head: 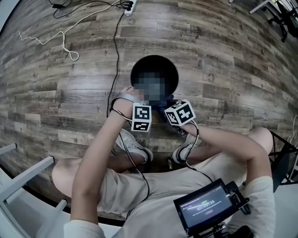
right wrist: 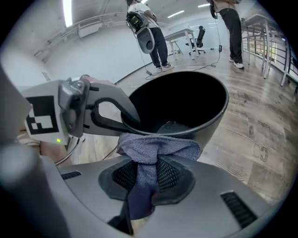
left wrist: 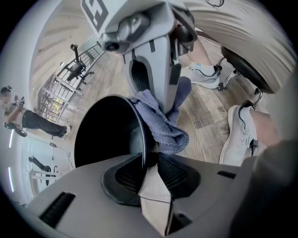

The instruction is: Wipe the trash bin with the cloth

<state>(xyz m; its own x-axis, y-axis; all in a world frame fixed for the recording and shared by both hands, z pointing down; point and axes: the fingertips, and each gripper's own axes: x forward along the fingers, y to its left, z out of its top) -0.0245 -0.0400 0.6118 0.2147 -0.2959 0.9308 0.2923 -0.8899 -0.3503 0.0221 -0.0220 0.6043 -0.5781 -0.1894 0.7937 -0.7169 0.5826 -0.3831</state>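
Note:
A round black trash bin (head: 154,69) stands on the wooden floor in front of my feet. My left gripper (left wrist: 149,158) straddles the bin's near rim (left wrist: 141,135). The thin black wall runs between the jaws, and a small dark gap shows on the right pad's side, so the gripper is open. My right gripper (right wrist: 148,160) is shut on a bunched blue-grey cloth (right wrist: 156,148). It holds the cloth against the outside of the rim (right wrist: 205,123), close beside the left gripper (right wrist: 132,122). In the head view both marker cubes (head: 141,117) (head: 180,112) sit at the bin's near edge.
My two white shoes (head: 135,148) (head: 184,151) rest just behind the bin. A black cable (head: 116,42), a white cord (head: 46,39) and a power strip (head: 129,6) lie on the floor to the far left. A white frame (head: 23,181) stands at the left. People (right wrist: 149,32) stand farther off.

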